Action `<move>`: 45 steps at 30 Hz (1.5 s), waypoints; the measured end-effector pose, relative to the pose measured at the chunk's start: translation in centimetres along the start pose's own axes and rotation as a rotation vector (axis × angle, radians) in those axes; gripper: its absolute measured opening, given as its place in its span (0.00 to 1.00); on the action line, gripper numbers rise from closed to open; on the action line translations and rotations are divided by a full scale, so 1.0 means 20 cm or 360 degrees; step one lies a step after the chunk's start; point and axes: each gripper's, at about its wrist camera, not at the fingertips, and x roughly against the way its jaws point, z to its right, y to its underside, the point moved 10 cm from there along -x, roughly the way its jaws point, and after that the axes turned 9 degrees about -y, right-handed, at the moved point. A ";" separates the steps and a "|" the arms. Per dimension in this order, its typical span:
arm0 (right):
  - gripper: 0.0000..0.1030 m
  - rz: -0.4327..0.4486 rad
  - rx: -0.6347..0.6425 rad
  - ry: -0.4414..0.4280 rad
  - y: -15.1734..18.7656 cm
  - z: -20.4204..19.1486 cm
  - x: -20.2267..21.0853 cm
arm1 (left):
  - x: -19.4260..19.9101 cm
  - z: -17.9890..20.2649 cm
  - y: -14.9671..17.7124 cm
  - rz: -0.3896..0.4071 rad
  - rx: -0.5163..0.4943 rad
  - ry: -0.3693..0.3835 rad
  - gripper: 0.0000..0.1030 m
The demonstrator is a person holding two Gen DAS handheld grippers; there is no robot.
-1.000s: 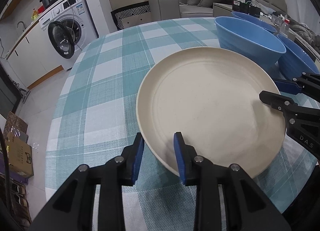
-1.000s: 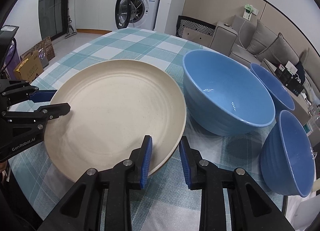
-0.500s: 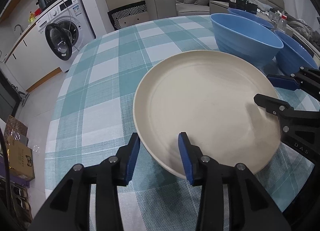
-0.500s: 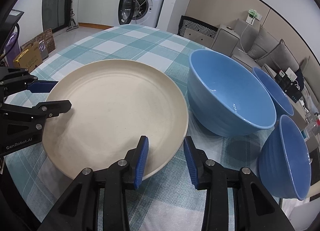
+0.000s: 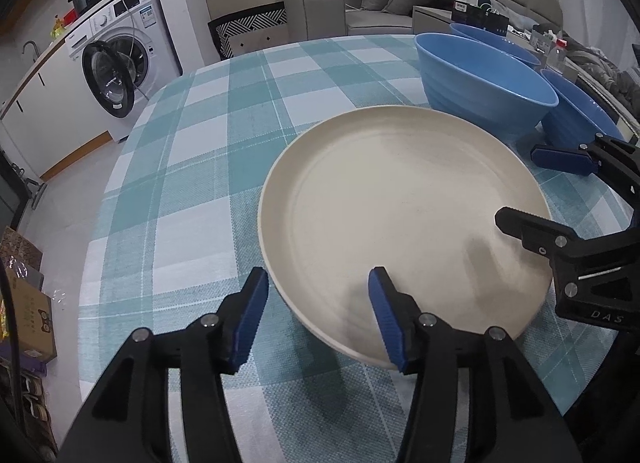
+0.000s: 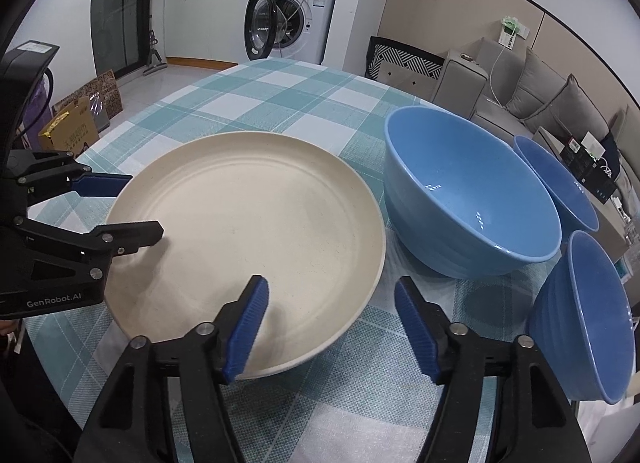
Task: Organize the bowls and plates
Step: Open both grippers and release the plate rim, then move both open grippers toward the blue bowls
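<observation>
Change: both my tongs have just been opening since the earlier frames; the plate rim sits between each pair, no longer pinched.
Left gripper: spread, bottom centre of the left view; one pad outside the rim, one over the plate's inside, neither pressing.
Right gripper: spread wider, bottom centre of the right view; left pad over the plate's inside, right pad out over the cloth.
Plate: cream, flat on the checked tablecloth, centre of both views, just beside the large blue bowl.
Other bowls: far bowl behind the large one at the right edge; near bowl tilted at lower right, close to my right finger.
Step, my read: plate set down and released; bowls not yet stacked.
Risk 1: pulling back low could hook a pad on the rim and drag the plate toward the table edge.
Risk 2: swinging the right gripper right could knock the tilted near bowl.
Hidden: plate's near rim behind my fingers; what props the near bowl; whether plate and large bowl touch I can't tell.
</observation>
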 end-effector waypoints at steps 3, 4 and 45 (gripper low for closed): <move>0.78 0.0036 -0.0014 -0.0008 -0.02 0.00 0.02 | 0.01 0.00 0.00 0.0006 0.0012 0.0018 0.54; 0.80 0.0043 -0.0019 -0.0018 -0.02 0.00 0.03 | 0.01 -0.01 -0.01 0.0009 0.0017 0.0021 0.54; 0.99 0.0279 -0.0022 -0.0141 -0.14 -0.03 0.33 | 0.20 -0.08 -0.13 0.0189 0.0170 0.0097 1.00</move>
